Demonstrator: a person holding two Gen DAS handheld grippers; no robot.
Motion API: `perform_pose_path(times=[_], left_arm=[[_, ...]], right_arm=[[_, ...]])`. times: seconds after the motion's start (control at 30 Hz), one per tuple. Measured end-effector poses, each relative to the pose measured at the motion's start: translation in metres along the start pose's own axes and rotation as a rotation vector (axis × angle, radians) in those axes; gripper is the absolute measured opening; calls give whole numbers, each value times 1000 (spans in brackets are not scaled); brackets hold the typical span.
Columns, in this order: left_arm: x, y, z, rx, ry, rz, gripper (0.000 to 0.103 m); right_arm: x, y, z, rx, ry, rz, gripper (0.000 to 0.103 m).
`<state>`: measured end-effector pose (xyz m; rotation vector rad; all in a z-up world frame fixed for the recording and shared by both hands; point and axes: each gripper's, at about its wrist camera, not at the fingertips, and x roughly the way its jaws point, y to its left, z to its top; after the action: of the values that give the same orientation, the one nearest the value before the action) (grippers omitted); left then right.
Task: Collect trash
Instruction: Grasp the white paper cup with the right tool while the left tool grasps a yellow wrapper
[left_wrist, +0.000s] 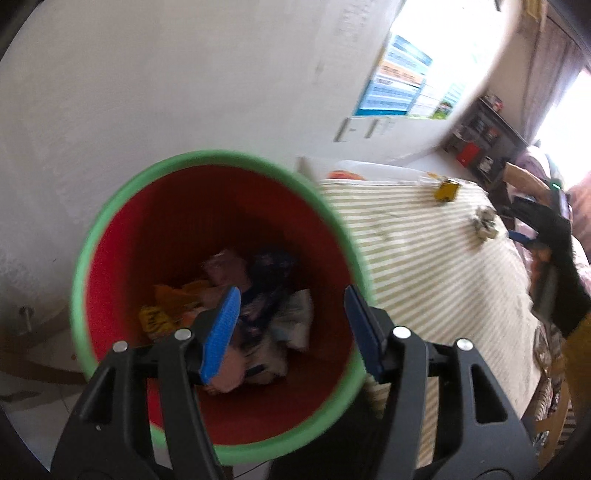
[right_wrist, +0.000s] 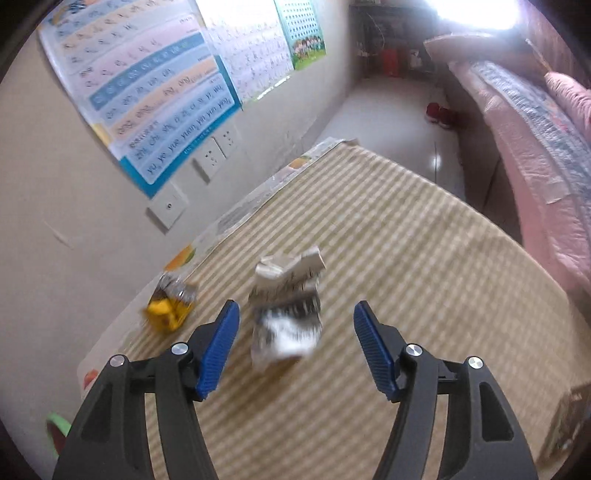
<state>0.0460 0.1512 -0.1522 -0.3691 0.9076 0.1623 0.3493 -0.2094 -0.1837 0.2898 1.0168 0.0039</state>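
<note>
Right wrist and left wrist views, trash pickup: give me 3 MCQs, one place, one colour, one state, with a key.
1. Where is the crumpled newspaper ball?
A. in the bin
B. on the striped tablecloth
C. on the floor

2. What colour is the inside of the bin?
A. red
B. blue
C. white

3. How is the right gripper?
A. shut on the yellow wrapper
B. shut on the paper
C. open, pads clear of the paper

Key: 1 B, the ball lies on the cloth beside the yellow wrapper. 2 A, red wall under a green rim. 3 C, a gap shows on both sides of the ball.
</note>
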Motion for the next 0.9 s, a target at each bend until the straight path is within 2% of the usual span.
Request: perform_pose_path(times=[0.13, 0.17, 0.23, 0.33, 0.43, 0.53, 0.63, 0.73, 0.77, 0.83, 0.87, 0.9], left_arm=[[18, -40, 18, 62, 13, -58, 57], [23, -53, 25, 84, 8, -73, 59], [33, -76, 37, 124, -7, -102, 60], [61, -120, 63, 199, -19, -163, 60], [93, -159, 85, 268, -26, -197, 60], [137, -203, 108, 317, -6, -222, 60], [172, -236, 121, 350, 8, -213, 60], [198, -256, 125, 372, 33, -179, 60], [207, -260, 126, 371, 54, -169, 58], [221, -264, 126, 368, 98, -146, 48], [224, -264, 126, 367, 114, -135, 38], [225, -263, 124, 365, 117, -126, 36]], right_arm=[[26, -4, 7, 4, 80, 18, 62], [30, -4, 8, -6, 87, 22, 57], [31, -5, 4, -30, 81, 37, 48], [13, -12, -7, -45, 40, 76, 48], [-21, -26, -37, -32, 7, 160, 48], [-55, -35, -77, -51, -4, 208, 49], [-82, -42, -116, -51, 4, 220, 49], [-94, -53, -145, 12, 35, 227, 49], [-97, -54, -151, 19, 41, 229, 49], [-103, -55, -159, 15, 48, 228, 49], [-104, -54, -159, 12, 49, 226, 49], [-107, -54, -160, 10, 48, 223, 49]])
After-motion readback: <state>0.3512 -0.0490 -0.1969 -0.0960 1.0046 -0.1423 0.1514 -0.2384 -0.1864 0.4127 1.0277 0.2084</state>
